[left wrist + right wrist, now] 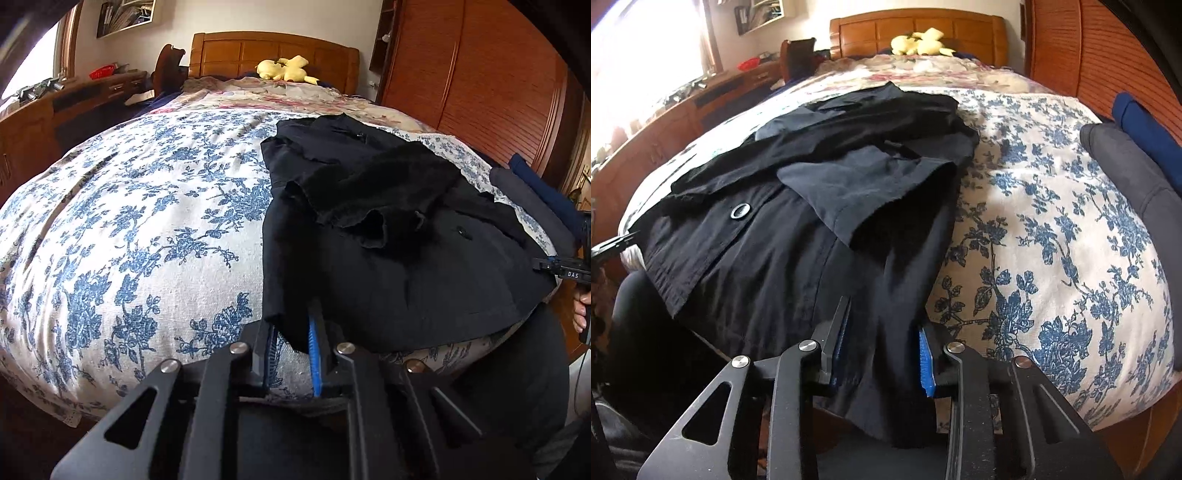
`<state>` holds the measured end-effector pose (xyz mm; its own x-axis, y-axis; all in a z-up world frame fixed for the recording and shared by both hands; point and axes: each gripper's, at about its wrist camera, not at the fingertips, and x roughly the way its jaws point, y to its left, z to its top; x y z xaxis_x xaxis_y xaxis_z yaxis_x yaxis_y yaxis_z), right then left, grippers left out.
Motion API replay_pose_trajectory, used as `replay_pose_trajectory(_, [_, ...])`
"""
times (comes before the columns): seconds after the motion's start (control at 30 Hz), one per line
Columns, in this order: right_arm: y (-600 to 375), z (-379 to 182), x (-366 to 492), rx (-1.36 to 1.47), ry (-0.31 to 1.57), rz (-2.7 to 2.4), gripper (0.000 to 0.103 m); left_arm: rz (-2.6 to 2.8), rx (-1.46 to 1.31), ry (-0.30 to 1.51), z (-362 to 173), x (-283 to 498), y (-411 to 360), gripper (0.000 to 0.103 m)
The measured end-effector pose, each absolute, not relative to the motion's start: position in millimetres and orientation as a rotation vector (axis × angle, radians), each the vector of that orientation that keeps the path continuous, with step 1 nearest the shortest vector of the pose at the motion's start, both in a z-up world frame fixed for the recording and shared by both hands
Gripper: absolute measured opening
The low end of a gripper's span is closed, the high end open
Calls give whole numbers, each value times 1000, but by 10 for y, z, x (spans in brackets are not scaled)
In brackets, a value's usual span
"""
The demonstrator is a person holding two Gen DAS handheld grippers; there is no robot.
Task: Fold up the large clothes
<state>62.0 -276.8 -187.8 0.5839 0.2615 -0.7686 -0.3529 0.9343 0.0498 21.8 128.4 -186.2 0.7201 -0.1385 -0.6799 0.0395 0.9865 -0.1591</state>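
The large black button-front garment of thin woven cloth (388, 258) lies spread lengthwise on the bed, its sleeves folded in over the body and its lower hem hanging over the near edge of the mattress. A round dark button (740, 211) shows on its front placket. Under it is the white bedspread with a blue flower print (129, 221), which covers the near part of the bed.

The left hand-held gripper (293, 343) sits at the garment's near left corner, its blue-padded fingers (314, 350) set narrow with the cloth's edge between them, though whether they actually pinch it is hard to tell. The right hand-held gripper (881, 345) stands fairly wide at the near right part of the hem, its fingers (926, 363) straddling a hanging fold of the cloth without closing on it.

On the right side of the bed lie a folded dark grey cloth (1137, 177) and, just beside it, a folded navy blue cloth (1145, 125). A yellow plush toy (286, 68) rests by the wooden headboard (236, 51).
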Motion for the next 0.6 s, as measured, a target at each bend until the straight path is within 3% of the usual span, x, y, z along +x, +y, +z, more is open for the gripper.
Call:
replay_pose_trajectory(0.07, [-2794,-1921,645,-98,897,357,30,-113,-154,757,-1835,219,1289,3])
replay_pose_trajectory(0.27, [-2830,-1923,726,-64,958,378,30,-105,-164,658,-1389,165,1257,2])
replay_pose_trajectory(0.3, [-2816,-1904,732,-70,958,383,26,-103,-162,633,-1265,152,1236,2])
replay_pose_trajectory(0.33, [-2791,-1878,730,-81,953,395,8,-104,-160,619,-1200,148,1225,2])
replay_pose_trajectory(0.6, [-2848,-1395,626,-20,807,445,2,-120,-135,474,-555,148,1140,2])
